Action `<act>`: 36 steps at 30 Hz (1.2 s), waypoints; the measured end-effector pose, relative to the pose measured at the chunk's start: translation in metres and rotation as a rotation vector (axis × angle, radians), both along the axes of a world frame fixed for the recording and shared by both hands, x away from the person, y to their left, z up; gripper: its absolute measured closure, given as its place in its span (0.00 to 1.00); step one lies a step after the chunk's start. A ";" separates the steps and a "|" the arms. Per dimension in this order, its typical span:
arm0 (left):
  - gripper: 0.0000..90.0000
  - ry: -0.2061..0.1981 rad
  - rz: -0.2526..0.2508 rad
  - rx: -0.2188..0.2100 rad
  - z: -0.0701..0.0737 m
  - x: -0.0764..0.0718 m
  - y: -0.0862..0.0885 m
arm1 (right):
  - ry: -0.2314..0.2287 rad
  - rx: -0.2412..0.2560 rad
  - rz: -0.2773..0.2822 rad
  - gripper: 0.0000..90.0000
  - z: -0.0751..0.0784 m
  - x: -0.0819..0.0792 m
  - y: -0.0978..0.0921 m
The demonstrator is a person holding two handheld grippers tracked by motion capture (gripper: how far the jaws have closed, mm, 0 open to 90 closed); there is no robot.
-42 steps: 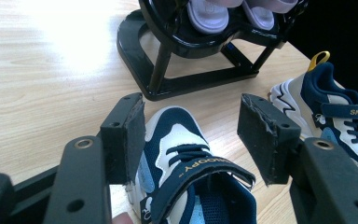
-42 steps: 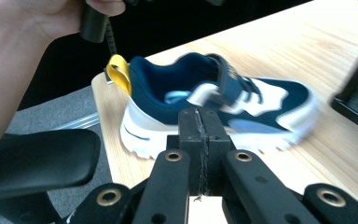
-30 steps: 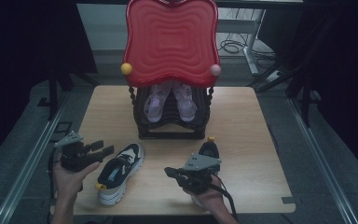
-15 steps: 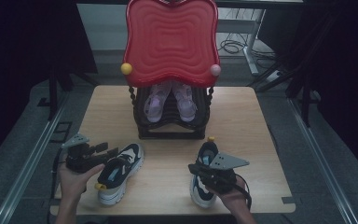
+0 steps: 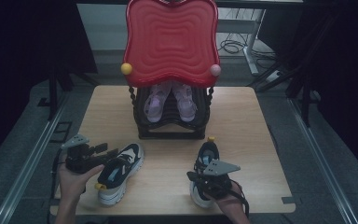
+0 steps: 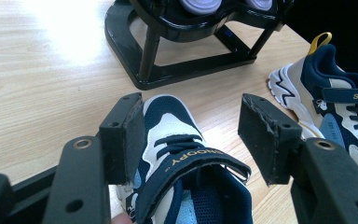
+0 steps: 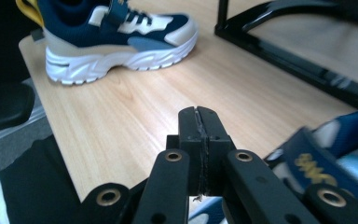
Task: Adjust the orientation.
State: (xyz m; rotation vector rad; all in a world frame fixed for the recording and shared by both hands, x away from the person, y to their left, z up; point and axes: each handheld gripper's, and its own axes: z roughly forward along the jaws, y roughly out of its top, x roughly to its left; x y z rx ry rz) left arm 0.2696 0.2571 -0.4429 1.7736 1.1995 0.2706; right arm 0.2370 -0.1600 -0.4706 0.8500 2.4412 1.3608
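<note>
Two sneakers lie on the table (image 5: 242,116) before the black rack (image 5: 170,126): the left gripper (image 6: 191,135), jaws spread, straddles the left sneaker (image 6: 186,163) at its strap, while the right gripper (image 7: 199,133), jaws pressed together and holding nothing, hovers beside the right sneaker (image 5: 205,161). The step in hand appears to be grasping the left sneaker; the next move calls for closing on its collar. The right sneaker is blurred and cut off in the right gripper view.
</note>
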 end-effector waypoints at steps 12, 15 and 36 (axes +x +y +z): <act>0.46 0.003 0.000 -0.003 0.000 -0.001 0.003 | 0.045 -0.066 0.004 0.99 -0.022 -0.010 0.008; 0.46 0.007 -0.002 -0.001 -0.001 -0.001 0.003 | 0.054 -0.072 -0.005 0.99 -0.024 -0.012 0.005; 0.45 0.025 -0.015 0.024 -0.004 0.001 0.001 | 0.104 -0.115 -0.017 0.99 -0.036 -0.019 -0.005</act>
